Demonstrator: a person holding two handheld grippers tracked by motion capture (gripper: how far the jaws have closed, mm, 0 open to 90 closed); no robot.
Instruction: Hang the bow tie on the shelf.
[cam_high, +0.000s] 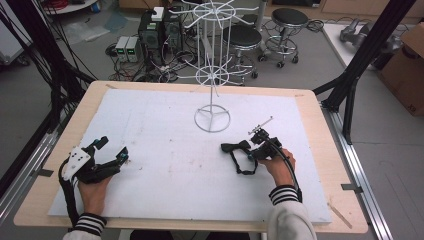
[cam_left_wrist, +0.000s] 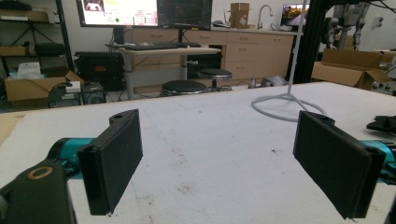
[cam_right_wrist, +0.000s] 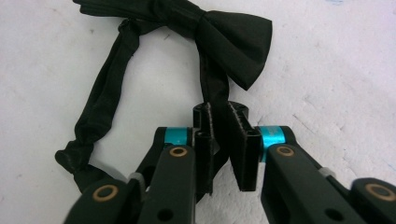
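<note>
My right claw (cam_right_wrist: 219, 116) clamps the strap of the one black bow tie (cam_right_wrist: 219, 32) lying right of centre on the white worktop (cam_high: 165, 150), a pinch plain in its own view, while my left claw (cam_left_wrist: 219, 158) gapes released near the single wire rack (cam_high: 212, 75).

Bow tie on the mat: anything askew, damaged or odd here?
Nothing looks damaged. The bow tie lies flat on the white mat, its strap looped loosely and a bit twisted. The right gripper is nearly shut around the strap. The left gripper rests open, well apart. The wire rack stands upright.
</note>
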